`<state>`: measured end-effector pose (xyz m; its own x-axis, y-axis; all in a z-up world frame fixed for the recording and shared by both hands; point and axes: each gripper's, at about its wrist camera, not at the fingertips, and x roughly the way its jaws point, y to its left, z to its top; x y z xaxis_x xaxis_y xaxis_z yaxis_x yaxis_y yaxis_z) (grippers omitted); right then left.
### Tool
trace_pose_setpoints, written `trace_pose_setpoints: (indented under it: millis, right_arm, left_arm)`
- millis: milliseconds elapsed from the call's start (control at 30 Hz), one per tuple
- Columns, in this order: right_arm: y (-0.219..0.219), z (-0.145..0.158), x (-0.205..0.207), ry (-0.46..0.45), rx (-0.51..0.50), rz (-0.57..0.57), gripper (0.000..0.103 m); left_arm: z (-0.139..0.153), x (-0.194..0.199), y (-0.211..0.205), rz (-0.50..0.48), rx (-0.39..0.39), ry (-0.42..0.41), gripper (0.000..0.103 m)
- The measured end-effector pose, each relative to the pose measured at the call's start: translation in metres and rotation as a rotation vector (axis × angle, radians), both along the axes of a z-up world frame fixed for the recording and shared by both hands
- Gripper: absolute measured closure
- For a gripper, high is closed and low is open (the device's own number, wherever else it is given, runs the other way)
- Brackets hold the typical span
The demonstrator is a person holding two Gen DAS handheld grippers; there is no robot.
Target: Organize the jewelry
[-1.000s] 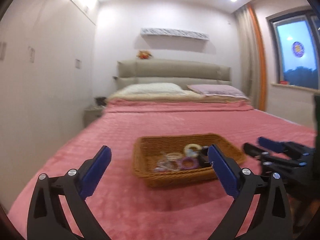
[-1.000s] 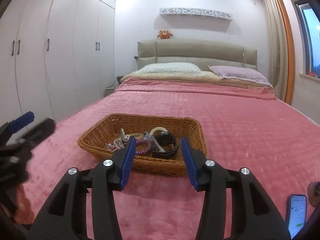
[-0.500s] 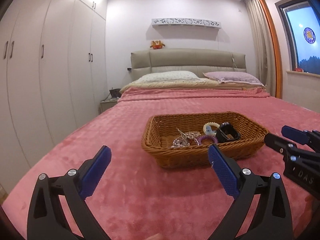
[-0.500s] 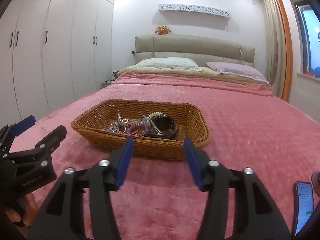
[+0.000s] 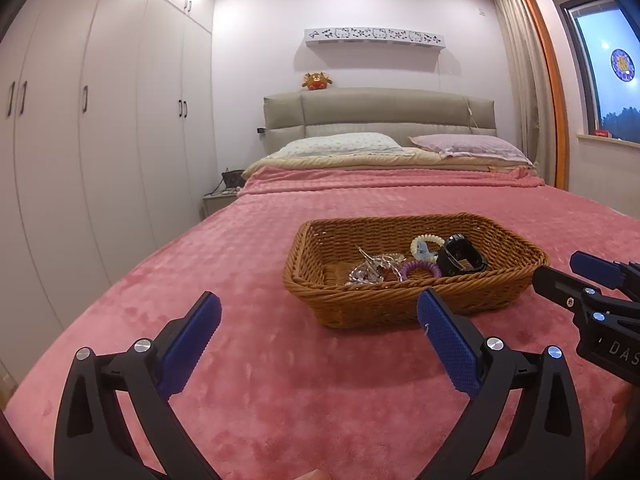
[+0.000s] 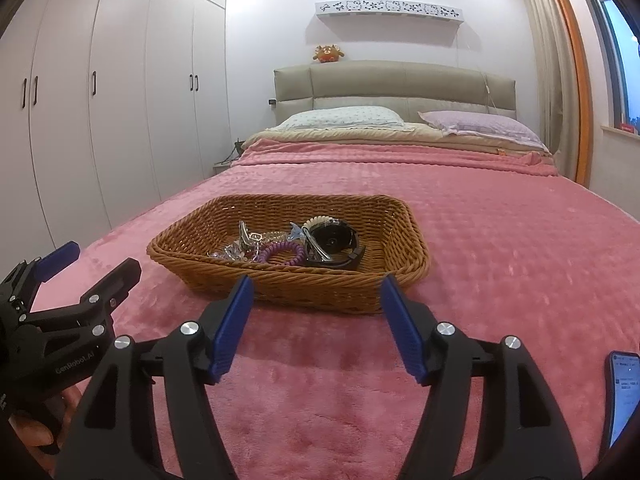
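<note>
Two grippers near a jewelry basket on a pink bed

The brown woven wicker basket (image 6: 288, 276) holds the jewelry pile (image 6: 288, 246). Left gripper (image 5: 320, 320) gapes empty before it; right gripper (image 6: 316, 304), jaws just widening, grasps nothing.

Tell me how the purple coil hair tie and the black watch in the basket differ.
The purple coil hair tie is a thin spiral loop; the black watch is bulkier, with a solid round face. The hair tie lies nearer the basket's middle; the watch sits to its right. Both rest inside the basket, side by side.
</note>
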<state>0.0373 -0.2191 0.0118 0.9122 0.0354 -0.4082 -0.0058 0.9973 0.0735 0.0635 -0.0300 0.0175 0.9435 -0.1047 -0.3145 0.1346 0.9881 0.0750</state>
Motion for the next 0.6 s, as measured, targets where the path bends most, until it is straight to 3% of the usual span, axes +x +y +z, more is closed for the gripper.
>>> trace_pose_setpoints:
  millis: [600]
  right_arm:
    - [0.0022, -0.0021, 0.0043, 0.021, -0.021, -0.031, 0.040]
  left_arm:
    - [-0.0011, 0.0050, 0.0047, 0.005, -0.024, 0.040, 0.008]
